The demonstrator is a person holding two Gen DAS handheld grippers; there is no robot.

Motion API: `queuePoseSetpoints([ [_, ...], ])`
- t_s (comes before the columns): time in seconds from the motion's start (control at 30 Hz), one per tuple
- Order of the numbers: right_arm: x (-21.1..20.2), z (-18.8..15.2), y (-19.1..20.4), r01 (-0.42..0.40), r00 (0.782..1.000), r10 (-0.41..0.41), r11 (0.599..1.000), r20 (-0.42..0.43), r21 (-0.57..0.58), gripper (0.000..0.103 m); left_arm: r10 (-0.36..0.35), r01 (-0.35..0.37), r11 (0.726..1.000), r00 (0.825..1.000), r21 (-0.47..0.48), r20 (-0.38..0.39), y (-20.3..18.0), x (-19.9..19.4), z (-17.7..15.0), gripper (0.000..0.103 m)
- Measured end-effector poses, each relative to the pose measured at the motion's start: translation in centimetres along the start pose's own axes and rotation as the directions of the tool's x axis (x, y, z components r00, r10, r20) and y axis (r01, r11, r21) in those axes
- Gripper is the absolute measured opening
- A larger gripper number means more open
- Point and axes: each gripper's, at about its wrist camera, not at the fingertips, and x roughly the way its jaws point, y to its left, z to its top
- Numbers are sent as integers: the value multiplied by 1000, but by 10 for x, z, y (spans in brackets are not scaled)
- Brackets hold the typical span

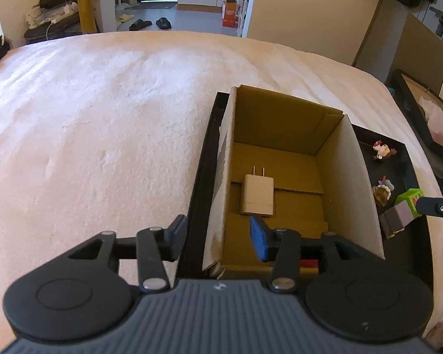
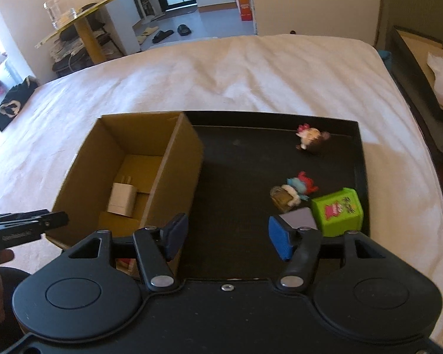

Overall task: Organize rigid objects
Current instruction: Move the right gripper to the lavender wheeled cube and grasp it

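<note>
Left wrist view: left gripper (image 1: 218,237) angled downward, parted above cardboard box (image 1: 348,183).

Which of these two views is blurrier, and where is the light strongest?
Right wrist view: motion smear on the figurines and green box. Left wrist view: sharper, the white charger crisp, brightest wash on the bedspread; both bend straight edges.

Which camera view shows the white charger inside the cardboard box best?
The left wrist view: the white charger lies near the centre, unobstructed, both prongs visible. In the right wrist view the cardboard box wall partly hides it and it looks smaller, slightly blurred.
</note>
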Motion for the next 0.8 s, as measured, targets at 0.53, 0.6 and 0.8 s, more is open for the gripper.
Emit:
queuePoseSetpoints([
  [0.53,17,-21,-35,-15,999,16,1000,50,-16,66,94,-96,994,995,53,29,-20,-7,2,66],
  [0.6,19,-22,-37,-9,998,10,1000,57,-18,66,105,-106,993,994,56,30,-22,-8,2,66],
  [0.8,25,-25,-42,7,997,-4,999,76,-41,66,130,-132,989,991,63,37,-25,-7,2,68],
])
